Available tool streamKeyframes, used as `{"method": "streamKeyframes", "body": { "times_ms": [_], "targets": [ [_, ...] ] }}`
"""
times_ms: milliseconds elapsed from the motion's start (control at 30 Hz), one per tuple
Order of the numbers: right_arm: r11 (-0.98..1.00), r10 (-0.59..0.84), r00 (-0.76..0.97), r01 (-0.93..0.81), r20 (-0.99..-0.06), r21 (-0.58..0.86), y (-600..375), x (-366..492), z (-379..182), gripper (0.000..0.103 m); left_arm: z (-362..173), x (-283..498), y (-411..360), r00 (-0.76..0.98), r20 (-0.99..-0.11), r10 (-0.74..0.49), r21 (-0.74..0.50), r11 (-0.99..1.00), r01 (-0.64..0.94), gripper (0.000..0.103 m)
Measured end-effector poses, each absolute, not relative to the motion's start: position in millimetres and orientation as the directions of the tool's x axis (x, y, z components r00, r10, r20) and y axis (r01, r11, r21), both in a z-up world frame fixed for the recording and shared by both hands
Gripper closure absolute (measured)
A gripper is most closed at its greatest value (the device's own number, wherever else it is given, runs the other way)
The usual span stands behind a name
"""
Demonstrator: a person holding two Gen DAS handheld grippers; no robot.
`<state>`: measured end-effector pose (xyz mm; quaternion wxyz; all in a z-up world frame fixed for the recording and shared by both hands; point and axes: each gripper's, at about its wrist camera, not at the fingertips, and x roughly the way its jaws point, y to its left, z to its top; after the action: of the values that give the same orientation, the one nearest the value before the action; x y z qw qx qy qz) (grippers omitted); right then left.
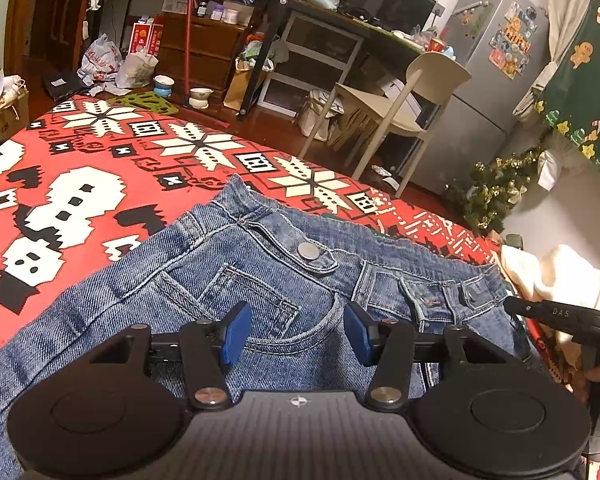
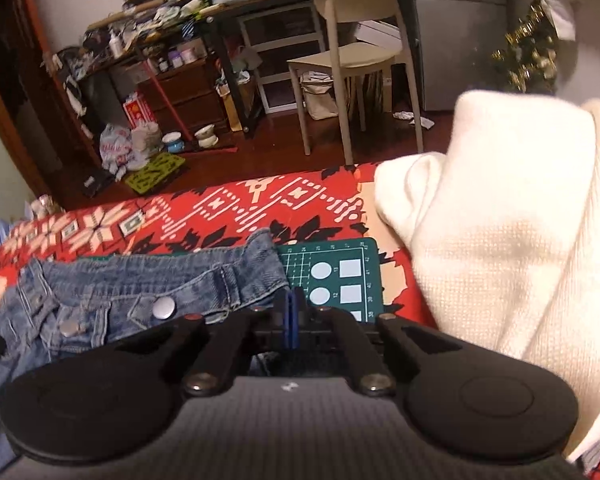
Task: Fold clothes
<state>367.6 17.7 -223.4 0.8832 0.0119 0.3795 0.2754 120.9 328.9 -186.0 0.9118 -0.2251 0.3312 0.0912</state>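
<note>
Here the blue jeans (image 1: 236,276) lie flat on a bed under a red patterned blanket (image 1: 80,184), front side up, waistband away from the cameras. The denim is faded mid-blue with pale stitching, a silver waist button (image 1: 309,251), belt loops and a small coin pocket. The left tool (image 1: 296,332) hovers over the front pocket, its blue pads apart with nothing between them. The right tool (image 2: 292,312) sits at the waistband's right end, pads pressed together; whether denim is pinched between them I cannot tell. A cream knit garment (image 2: 500,240) lies just beside, over a green cutting mat (image 2: 340,276)
</note>
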Motion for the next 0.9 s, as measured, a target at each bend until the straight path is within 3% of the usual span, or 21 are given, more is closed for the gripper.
{"method": "streamKeyframes", "body": {
  "times_ms": [233, 300, 400, 633, 667, 833, 900],
  "targets": [
    [0.876, 0.473, 0.599, -0.396, -0.646, 0.275, 8, 385, -223, 0.101, -186, 120, 332, 0.765, -0.644, 0.033, -0.348, 0.877, -0.331, 0.054],
    [0.875, 0.474, 0.624, -0.412, -0.621, 0.255, 9, 381, -214, 0.095, -186, 120, 333, 0.765, -0.643, 0.038, -0.347, 0.876, -0.335, 0.054],
    [0.835, 0.536, 0.596, -0.48, -0.598, 0.269, 19, 380, -204, 0.094, -186, 119, 334, 0.765, -0.642, 0.045, -0.346, 0.874, -0.342, 0.055],
    [0.813, 0.549, 0.543, -0.524, -0.636, 0.254, 47, 388, -221, 0.096, -186, 116, 338, 0.759, -0.647, 0.069, -0.326, 0.875, -0.357, 0.068],
    [0.819, 0.542, 0.547, -0.515, -0.638, 0.254, 49, 393, -226, 0.101, -187, 116, 340, 0.758, -0.648, 0.074, -0.324, 0.874, -0.362, 0.071],
    [0.812, 0.572, 0.561, -0.493, -0.599, 0.313, 41, 403, -233, 0.103, -190, 117, 348, 0.751, -0.653, 0.092, -0.328, 0.86, -0.391, 0.081],
    [0.812, 0.577, 0.565, -0.474, -0.59, 0.341, 38, 403, -227, 0.1, -191, 118, 351, 0.75, -0.654, 0.096, -0.331, 0.856, -0.398, 0.083]
  ]
}}
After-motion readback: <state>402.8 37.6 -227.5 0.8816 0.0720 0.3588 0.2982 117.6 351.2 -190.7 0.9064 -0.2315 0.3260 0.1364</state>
